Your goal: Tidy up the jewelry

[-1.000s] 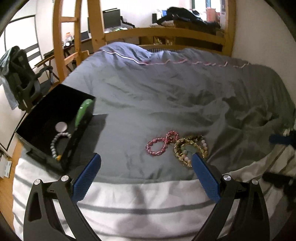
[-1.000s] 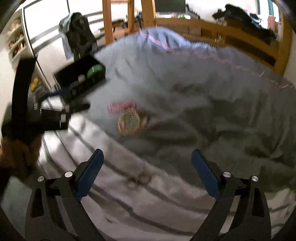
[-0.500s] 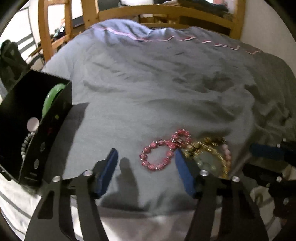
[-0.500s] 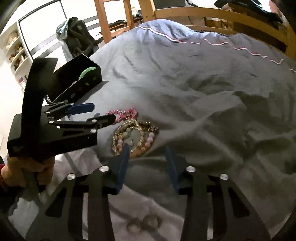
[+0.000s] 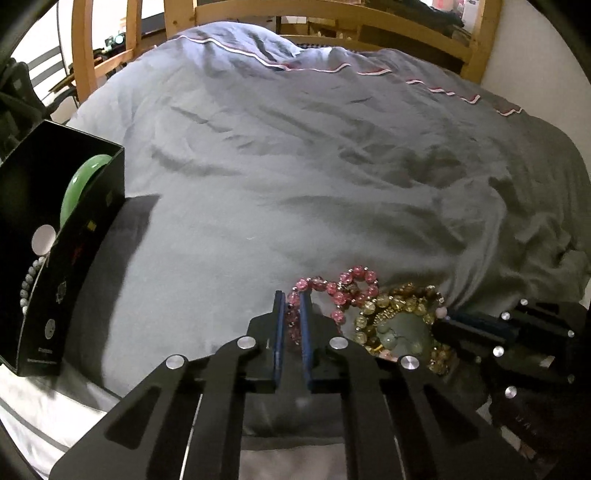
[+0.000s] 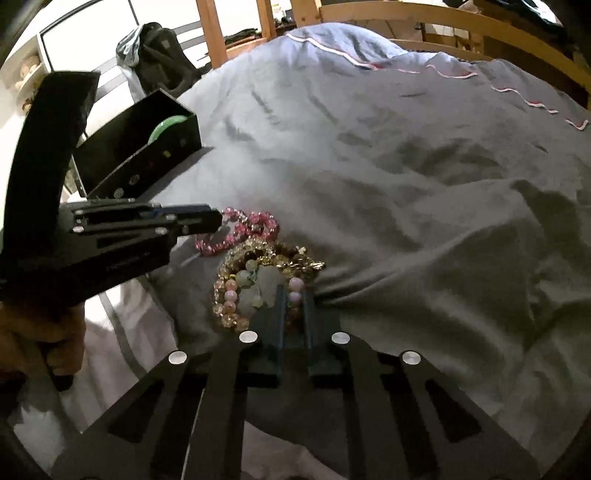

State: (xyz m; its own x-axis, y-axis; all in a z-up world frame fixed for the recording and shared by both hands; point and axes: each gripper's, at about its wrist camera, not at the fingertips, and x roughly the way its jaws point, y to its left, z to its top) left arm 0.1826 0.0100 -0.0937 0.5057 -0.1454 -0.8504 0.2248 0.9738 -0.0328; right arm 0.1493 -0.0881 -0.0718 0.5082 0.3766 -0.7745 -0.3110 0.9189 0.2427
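Note:
A pink bead bracelet [image 5: 354,280] lies on the grey duvet beside a heap of gold and pale bead bracelets [image 5: 399,306] with a jade pendant [image 5: 402,332]. My left gripper [image 5: 291,295] has its jaws closing tight, and the pads press on the pink bracelet's near beads. In the right wrist view, my right gripper [image 6: 293,291] is likewise closing on the near pink and amber beads of the gold heap [image 6: 273,258]. The left gripper [image 6: 218,218] reaches the pink bracelet [image 6: 255,221] from the left. The right gripper [image 5: 448,319] enters the left wrist view from the right.
A black box [image 5: 88,229] stands at the bed's left edge and holds a green bangle [image 5: 81,184] and a white bead bracelet [image 5: 29,280]. A wooden bed frame [image 5: 332,14] closes the far side. A striped white sheet [image 6: 122,325] runs along the near edge.
Both grippers came down and forward onto the jewelry and went from wide open to shut. The left one closed on pink beads, the right one on the gold heap.

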